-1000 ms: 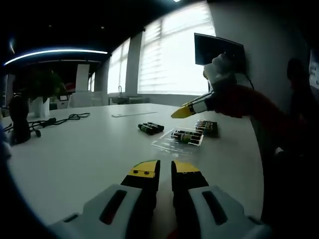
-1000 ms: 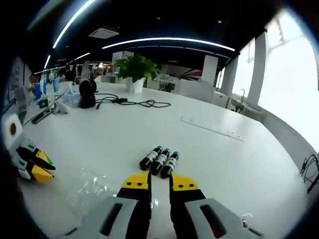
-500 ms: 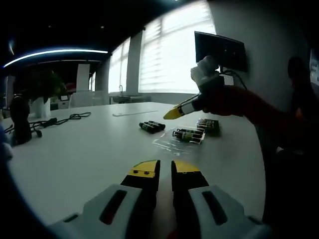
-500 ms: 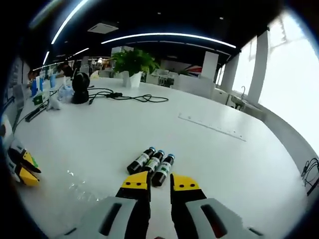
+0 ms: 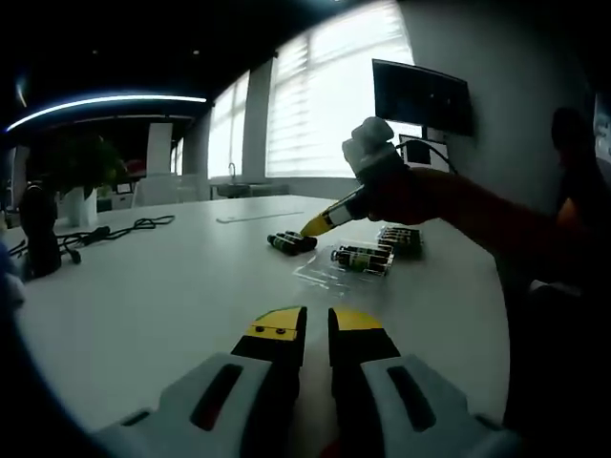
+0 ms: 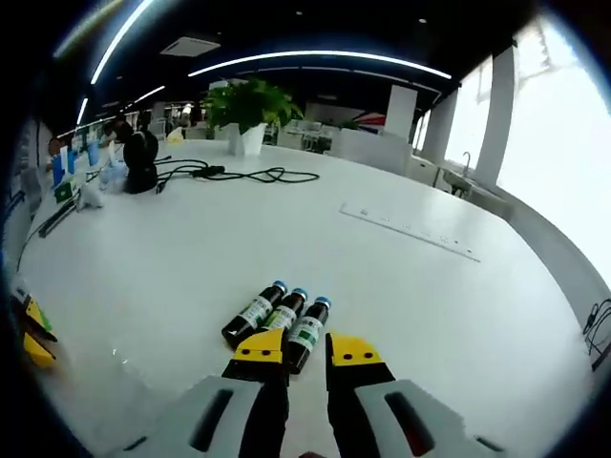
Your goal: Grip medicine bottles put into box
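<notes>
White table (image 6: 458, 315) in an open office, windows behind, cable and plant at the far side. Three bottles (image 6: 277, 324) are laid side by side, touching, on the table just ahead of the right gripper (image 6: 307, 351); in the left gripper view the same bottles (image 5: 291, 242) are seen under the right gripper's tip. Long axes are run away from the right gripper, slanted up-right in its view, blue caps at the far end, bases nearest the jaws. The rightmost bottle's base is lined up with the narrow gap between the jaws. Right gripper's jaws are nearly closed, nothing held. Left gripper (image 5: 315, 326) is kept low over bare table, jaws nearly together, empty, well apart from the bottles. A clear tray (image 5: 329, 272) with bottles in it, likely the box, is placed just right of the loose three in the left gripper view. Right gripper is judged the nearer; jaws would need opening before a grasp across a bottle's width.
</notes>
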The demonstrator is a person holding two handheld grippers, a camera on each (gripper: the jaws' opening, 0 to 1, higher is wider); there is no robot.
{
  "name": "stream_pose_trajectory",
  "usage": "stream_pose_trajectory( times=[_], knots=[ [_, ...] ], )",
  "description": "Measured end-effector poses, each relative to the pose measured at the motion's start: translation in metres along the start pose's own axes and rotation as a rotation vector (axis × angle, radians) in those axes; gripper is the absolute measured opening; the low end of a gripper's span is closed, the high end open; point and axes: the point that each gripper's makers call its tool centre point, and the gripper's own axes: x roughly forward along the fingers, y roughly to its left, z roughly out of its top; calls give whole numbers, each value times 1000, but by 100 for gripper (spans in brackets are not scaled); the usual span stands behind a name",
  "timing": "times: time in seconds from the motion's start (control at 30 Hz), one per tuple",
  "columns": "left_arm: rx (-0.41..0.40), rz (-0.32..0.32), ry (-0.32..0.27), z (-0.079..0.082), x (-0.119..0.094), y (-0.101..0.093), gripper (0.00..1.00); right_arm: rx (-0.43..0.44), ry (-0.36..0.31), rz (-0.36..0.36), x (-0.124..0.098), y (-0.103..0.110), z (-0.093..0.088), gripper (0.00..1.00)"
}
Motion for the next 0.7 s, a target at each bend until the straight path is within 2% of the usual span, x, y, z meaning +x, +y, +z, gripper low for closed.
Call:
stream_pose_trajectory(
  times=[0.43,0.7],
  knots=[
    [0,-1,1,0,0,1,4,47,65,-14,11,-4,-15,8],
    [0,-1,1,-1,0,1,4,55,74,-9,11,-4,-17,7]
  ],
)
